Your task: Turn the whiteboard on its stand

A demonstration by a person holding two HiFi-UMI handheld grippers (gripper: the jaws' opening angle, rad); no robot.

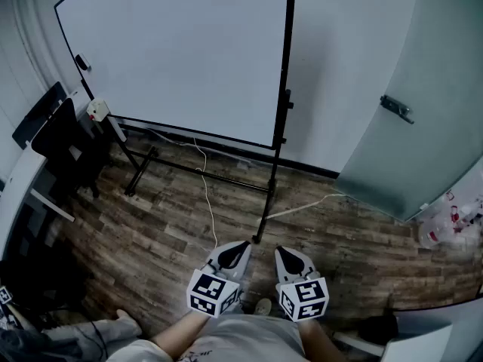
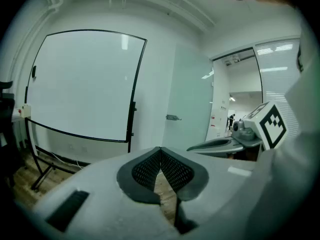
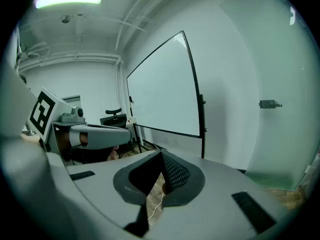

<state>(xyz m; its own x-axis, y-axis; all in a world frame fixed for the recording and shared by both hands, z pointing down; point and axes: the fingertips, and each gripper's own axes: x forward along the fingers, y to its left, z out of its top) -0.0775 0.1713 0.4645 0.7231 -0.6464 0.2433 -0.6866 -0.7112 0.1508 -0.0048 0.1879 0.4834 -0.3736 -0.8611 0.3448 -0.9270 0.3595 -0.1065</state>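
Note:
The whiteboard (image 1: 173,51) is a large blank panel in a black frame, held on a black stand (image 1: 273,179) with feet on the wood floor. It also shows in the left gripper view as the whiteboard (image 2: 80,84) and in the right gripper view as the whiteboard (image 3: 160,91). My left gripper (image 1: 238,247) and right gripper (image 1: 284,252) hang side by side close to my body, well short of the stand's near foot. Both are shut with nothing between their jaws; the left gripper (image 2: 161,151) and right gripper (image 3: 161,156) point toward the board from a distance.
A white cable (image 1: 205,187) trails across the floor under the board. A black chair and desk (image 1: 53,138) stand at the left. A pale door with a handle (image 1: 396,109) is at the right, with a plastic bag (image 1: 453,221) on the floor near it.

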